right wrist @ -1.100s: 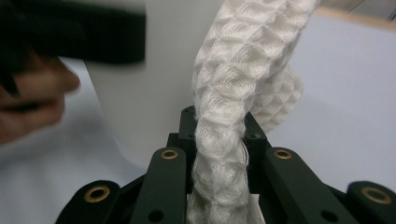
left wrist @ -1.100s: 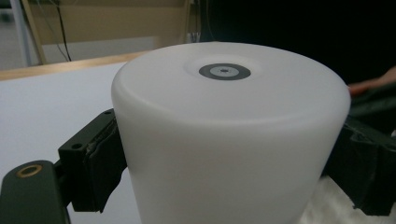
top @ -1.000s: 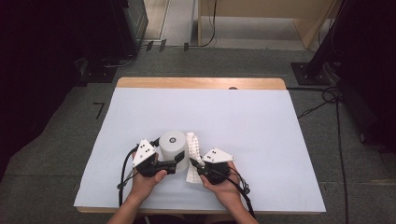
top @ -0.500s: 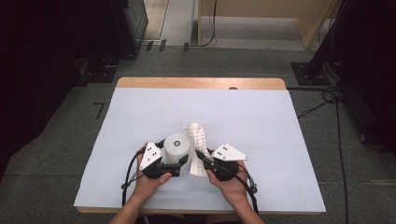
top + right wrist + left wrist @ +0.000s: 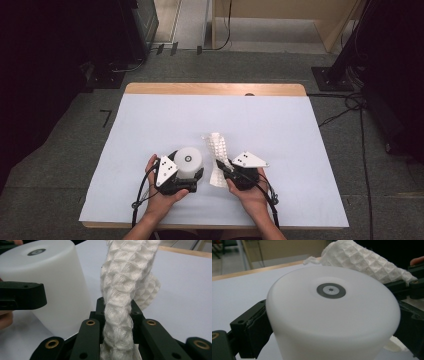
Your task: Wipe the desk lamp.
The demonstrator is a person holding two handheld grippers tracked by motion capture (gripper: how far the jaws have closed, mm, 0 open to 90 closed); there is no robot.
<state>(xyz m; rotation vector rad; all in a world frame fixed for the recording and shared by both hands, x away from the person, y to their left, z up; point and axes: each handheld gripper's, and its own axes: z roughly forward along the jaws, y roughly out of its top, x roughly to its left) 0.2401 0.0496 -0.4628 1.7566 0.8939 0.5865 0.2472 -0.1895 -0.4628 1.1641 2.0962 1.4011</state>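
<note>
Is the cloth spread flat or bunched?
Bunched: the waffle cloth is gathered into a thick rope, pinched upright in the right gripper, beside the white cylinder.

1. Both grippers, the left gripper (image 5: 192, 176) and the right gripper (image 5: 224, 168), sit nearer the table's near edge than before.
2. The white cylinder (image 5: 189, 161) and the waffle cloth (image 5: 218, 150) come along with them.

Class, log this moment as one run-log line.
left gripper: shut on white cylinder | right gripper: shut on waffle cloth | both near table front edge
</note>
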